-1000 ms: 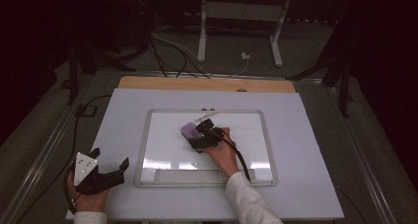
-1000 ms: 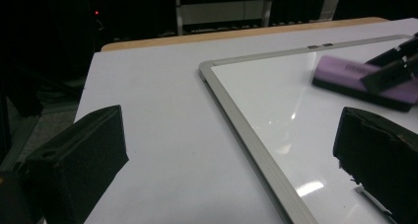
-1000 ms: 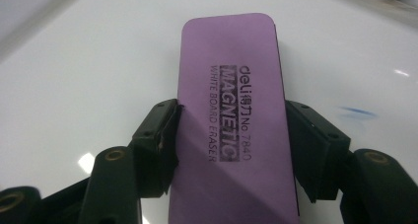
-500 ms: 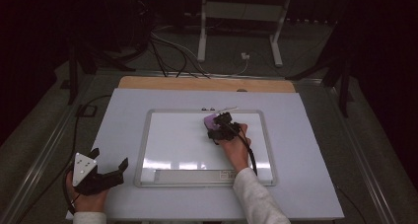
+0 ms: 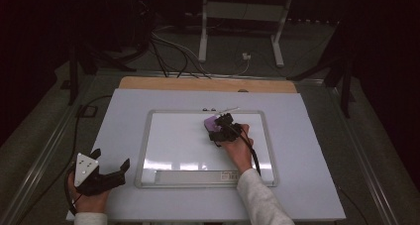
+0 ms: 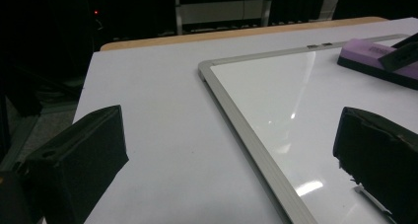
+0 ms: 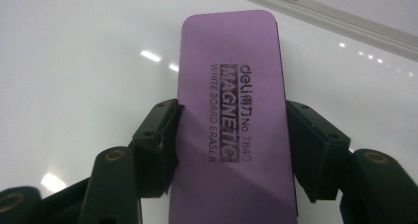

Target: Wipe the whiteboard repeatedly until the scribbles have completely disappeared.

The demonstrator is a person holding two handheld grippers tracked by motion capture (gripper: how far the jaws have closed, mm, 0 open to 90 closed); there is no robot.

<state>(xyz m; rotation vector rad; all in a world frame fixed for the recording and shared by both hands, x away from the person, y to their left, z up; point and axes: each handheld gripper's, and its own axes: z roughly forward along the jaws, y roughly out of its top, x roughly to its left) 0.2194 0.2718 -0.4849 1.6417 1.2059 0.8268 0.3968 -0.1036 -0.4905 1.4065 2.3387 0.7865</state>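
A purple magnetic whiteboard eraser (image 7: 231,86) lies flat on the whiteboard (image 5: 178,140), in its upper middle part. My right gripper (image 7: 231,130) is shut on it, one pad pressing each long side. In the high view the eraser (image 5: 213,122) pokes out past the right gripper (image 5: 219,128) toward the board's far edge. My left gripper (image 5: 111,160) rests at the table's front left, off the board, open and holding nothing. From the left gripper (image 6: 231,135) I see the board's aluminium frame (image 6: 246,130) and the eraser (image 6: 369,61) far off to the right.
The board lies on a white table top (image 5: 124,116) with a wooden strip (image 5: 208,84) along its far edge. A thin light-coloured stick (image 5: 230,109) and small clips (image 6: 319,46) sit at the board's far rim. Cables and stand legs (image 5: 203,31) lie beyond the table.
The right gripper slid the eraser to the right and toward the board's far edge, mostly in the first half second. The left gripper stayed where it was.
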